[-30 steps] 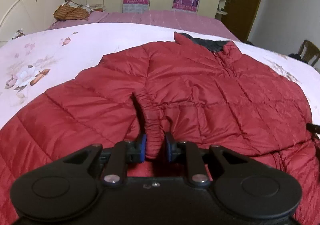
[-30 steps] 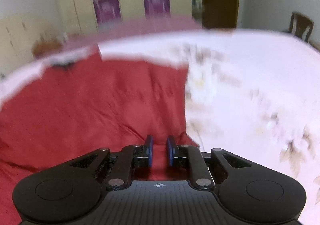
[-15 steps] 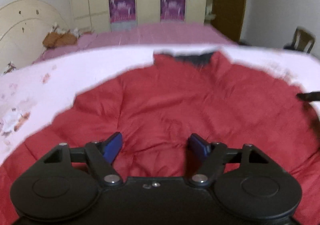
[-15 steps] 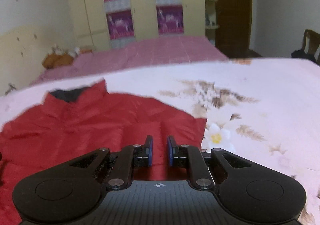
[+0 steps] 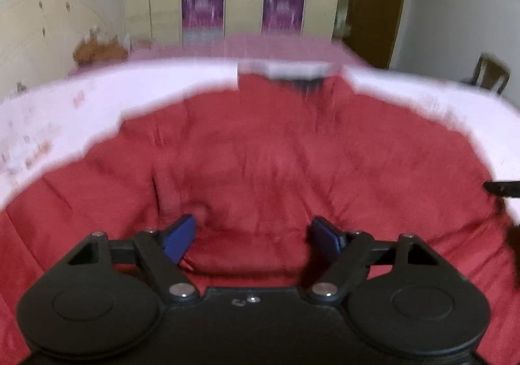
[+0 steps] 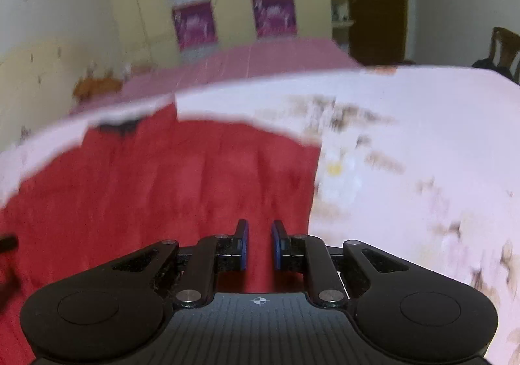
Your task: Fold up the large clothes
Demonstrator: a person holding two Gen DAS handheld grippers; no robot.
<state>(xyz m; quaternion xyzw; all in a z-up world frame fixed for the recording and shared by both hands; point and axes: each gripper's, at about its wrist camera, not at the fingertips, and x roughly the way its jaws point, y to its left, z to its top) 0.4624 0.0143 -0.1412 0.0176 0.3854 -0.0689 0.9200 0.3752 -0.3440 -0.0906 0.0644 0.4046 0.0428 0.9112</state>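
A large red quilted jacket (image 5: pixel 276 154) lies spread on the bed, its dark-lined collar (image 5: pixel 302 79) at the far end. My left gripper (image 5: pixel 256 235) is open and empty just above the jacket's near part. In the right wrist view the jacket (image 6: pixel 162 189) fills the left half. My right gripper (image 6: pixel 259 243) has its jaws close together over the jacket's right edge, with red cloth showing in the narrow gap between them. Both views are blurred by motion.
The bed has a white floral cover (image 6: pixel 406 154) to the right of the jacket and a pink sheet (image 6: pixel 247 63) behind. A cream headboard (image 5: pixel 42 30) stands at the left, wardrobes behind, a wooden chair (image 5: pixel 490 72) at the right.
My left gripper let go of the folded sleeve and opened wide, then drew back over the jacket. My right gripper stayed narrow and swung along the jacket's right edge.
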